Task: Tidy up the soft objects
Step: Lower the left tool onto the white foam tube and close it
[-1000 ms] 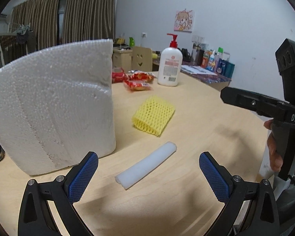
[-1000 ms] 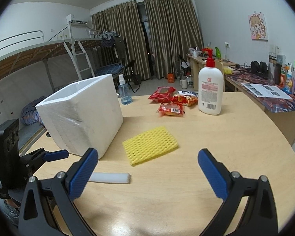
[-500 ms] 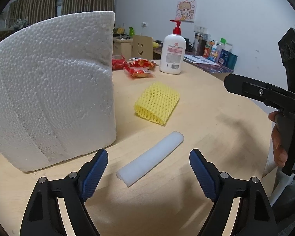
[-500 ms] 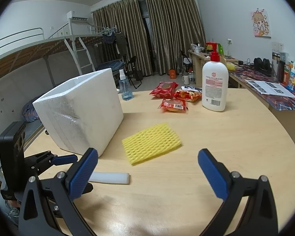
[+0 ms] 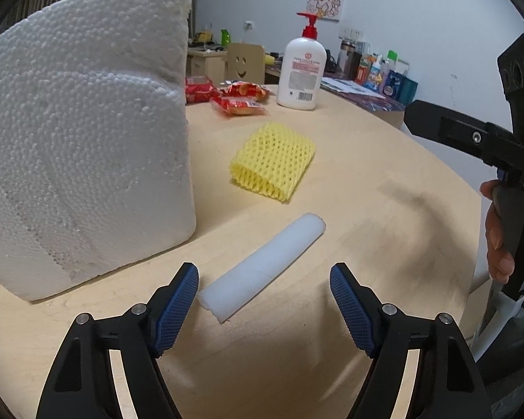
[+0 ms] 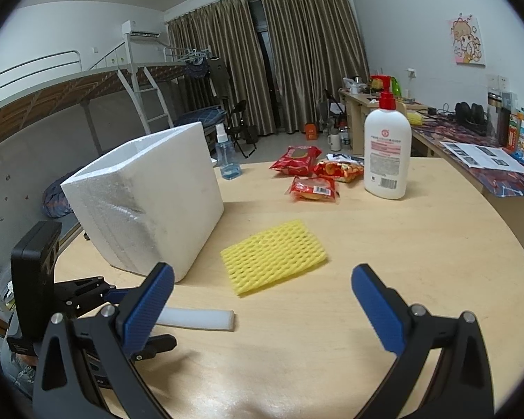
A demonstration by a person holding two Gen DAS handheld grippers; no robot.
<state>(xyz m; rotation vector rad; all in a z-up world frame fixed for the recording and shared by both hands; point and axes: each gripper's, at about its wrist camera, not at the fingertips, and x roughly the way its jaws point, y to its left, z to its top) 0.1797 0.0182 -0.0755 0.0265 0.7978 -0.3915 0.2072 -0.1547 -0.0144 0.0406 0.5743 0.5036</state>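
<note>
Closing in on a white foam strip (image 5: 262, 269), the left gripper (image 5: 263, 300) now sits lower and nearer to it than a second ago, its jaws having just been narrowing; they stand apart, blue pads (image 5: 178, 309) flanking the strip's near end without touching it. The strip lies flat on the round wooden surface (image 5: 366, 188), its near end between the fingertips and its far end angled away to the right. Seen from the right wrist, the same strip (image 6: 199, 318) lies to the left of the right gripper (image 6: 262, 300), whose jaws are wide apart and hold nothing; that view has barely altered. Just beyond the strip, ahead of both grippers, rests a yellow foam net sleeve (image 5: 274, 162), apart from it. A white polystyrene box (image 5: 84, 132) stands to the left of the left gripper and now fills more of its view than before. Farther off on the surface are red snack packets (image 5: 239, 103) and a white pump bottle (image 5: 302, 70) with a red top. A person's hand (image 5: 497, 230) holding the right gripper's handle shows at the right edge.
</note>
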